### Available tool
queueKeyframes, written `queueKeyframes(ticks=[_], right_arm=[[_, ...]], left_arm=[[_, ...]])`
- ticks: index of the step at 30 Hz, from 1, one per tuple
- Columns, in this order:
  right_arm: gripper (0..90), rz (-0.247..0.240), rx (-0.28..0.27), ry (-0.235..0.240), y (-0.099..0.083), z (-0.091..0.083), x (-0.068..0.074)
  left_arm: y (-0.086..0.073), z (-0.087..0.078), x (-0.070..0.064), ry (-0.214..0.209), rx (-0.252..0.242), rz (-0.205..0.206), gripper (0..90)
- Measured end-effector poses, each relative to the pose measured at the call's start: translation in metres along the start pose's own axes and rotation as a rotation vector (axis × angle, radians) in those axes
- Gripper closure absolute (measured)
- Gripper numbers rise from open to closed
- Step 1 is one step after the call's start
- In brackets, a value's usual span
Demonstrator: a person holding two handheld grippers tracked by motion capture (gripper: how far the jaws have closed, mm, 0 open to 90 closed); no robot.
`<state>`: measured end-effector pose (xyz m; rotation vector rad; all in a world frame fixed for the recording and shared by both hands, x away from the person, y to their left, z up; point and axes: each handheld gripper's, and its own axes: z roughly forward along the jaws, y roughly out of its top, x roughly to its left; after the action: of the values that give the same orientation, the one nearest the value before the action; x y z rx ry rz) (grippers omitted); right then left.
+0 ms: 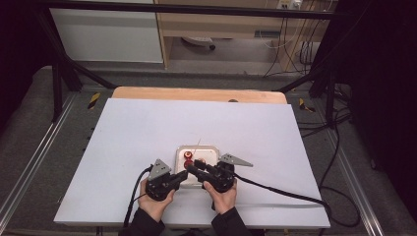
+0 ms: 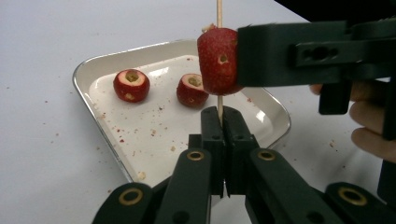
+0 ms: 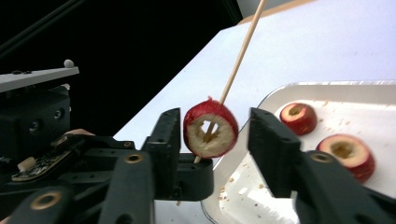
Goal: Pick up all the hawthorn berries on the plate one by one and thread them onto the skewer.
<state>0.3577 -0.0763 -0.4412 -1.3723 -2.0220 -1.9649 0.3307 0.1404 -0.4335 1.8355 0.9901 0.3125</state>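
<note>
White sheet covers the table (image 1: 147, 147), and near its front edge sits a small metal tray (image 2: 88, 70) with two cored red fruit halves (image 2: 132, 85) lying in it, near its far corner. So the job in hand looks like threading hawthorn-type fruit onto a stick.

Left gripper (image 2: 223, 122) has its jaws pinched tight on the bottom of the wooden skewer (image 3: 240, 58), holding it upright over the tray's front edge. Right gripper (image 3: 214, 135) has its jaws apart around the fruit on the skewer (image 3: 210, 128), one jaw close beside it, the other with a clear gap, so not squeezing as far as I can tell.

My take on doing it well: keep the skewer dead still and vertical, close the right jaws gently on the fruit's sides so it doesn't crumble, and slide it straight along the stick through the cored hole.
</note>
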Motion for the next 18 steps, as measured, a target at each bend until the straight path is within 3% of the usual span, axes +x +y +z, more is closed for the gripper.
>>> queueKeyframes(ticks=[5, 6, 10, 18], right_arm=[[42.6, -0.06, 0.022, -0.035, 0.011, -0.008, -0.002], [35.2, -0.078, 0.041, -0.053, 0.015, -0.011, -0.004], [23.6, -0.131, 0.116, -0.091, 0.021, -0.012, -0.011], [12.0, -0.223, 0.258, -0.16, 0.034, -0.014, -0.024]], left_arm=[[-0.001, -0.004, 0.006, 0.007, 0.006, 0.019, 88.7], [-0.001, -0.005, 0.007, 0.01, 0.012, 0.029, 88.7], [-0.002, -0.01, 0.015, 0.023, 0.042, 0.061, 88.7], [-0.004, -0.018, 0.025, 0.022, 0.08, 0.108, 88.6]])
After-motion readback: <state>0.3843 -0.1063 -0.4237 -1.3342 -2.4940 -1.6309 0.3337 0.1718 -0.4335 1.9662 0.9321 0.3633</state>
